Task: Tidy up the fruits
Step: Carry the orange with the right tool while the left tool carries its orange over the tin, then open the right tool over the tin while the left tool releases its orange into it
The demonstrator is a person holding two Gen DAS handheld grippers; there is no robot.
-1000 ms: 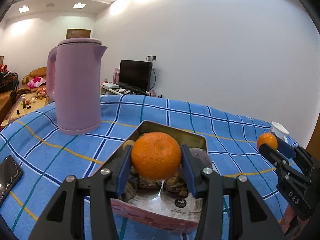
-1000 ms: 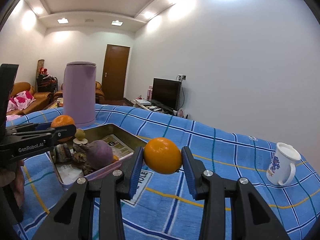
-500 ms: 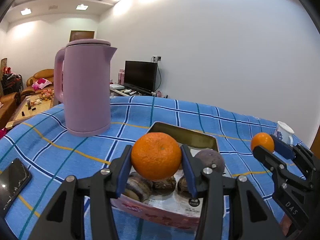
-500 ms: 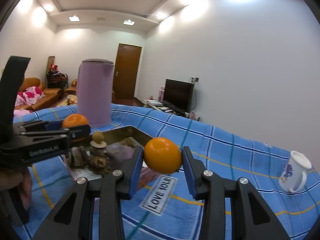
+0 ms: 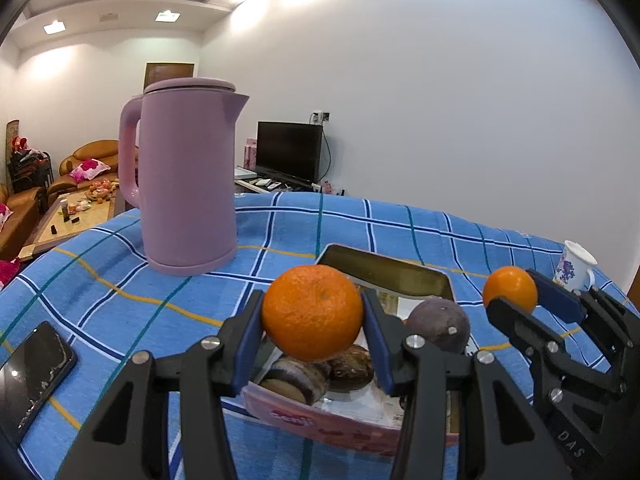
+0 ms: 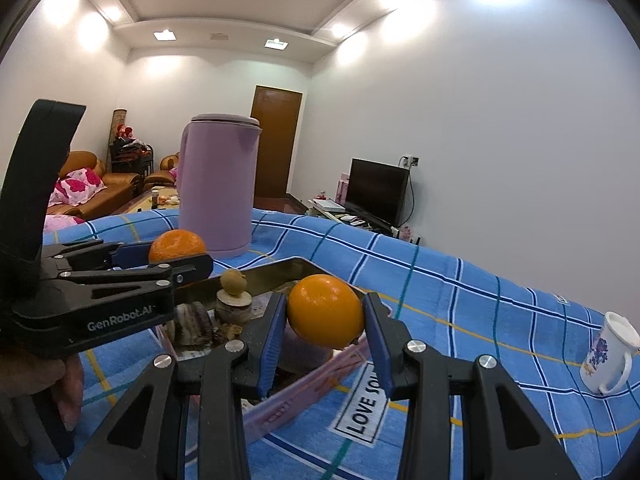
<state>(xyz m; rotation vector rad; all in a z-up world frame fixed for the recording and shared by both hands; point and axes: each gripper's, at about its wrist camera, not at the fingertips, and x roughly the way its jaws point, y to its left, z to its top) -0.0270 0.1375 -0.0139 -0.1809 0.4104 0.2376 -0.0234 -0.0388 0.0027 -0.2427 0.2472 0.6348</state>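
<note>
Your left gripper [image 5: 313,320] is clamped on a large mandarin [image 5: 313,312], its blue pads pressed flat against both sides of the pebbled, slightly flattened orange skin. Your right gripper [image 6: 325,322] is closed the same way on a smaller, smoother orange fruit [image 6: 326,311] that is rounder and glossy, with a small nub at one end.

Take the tin tray [image 5: 384,270] as your landmark. It is a shallow rectangular metal box with a dull gold inner wall and a pink printed outer side, lying on the blue checked tablecloth [image 5: 420,232]. Largest of all, the matte lilac kettle [image 5: 186,184] stands upright on the cloth beyond the tray's far left corner, cylindrical with a flat lid and a loop handle. Inside the tray lie a round, dull purple fruit [image 5: 438,325] and darker, ridged, shell-like pieces [image 5: 304,372].

The mandarin hangs above the tray's near left part, clear of its contents. The smaller fruit hangs over the tray's near right edge. Both grippers point forward and slightly downward, side by side, with black matte arms and silver bolts.

A dark glass phone [image 5: 34,368] lies flat on the cloth well left of the tray. A white mug [image 6: 610,352] with a blue flower print stands well to the tray's right. Part of your hand [image 6: 60,384] shows under the left gripper's body.
</note>
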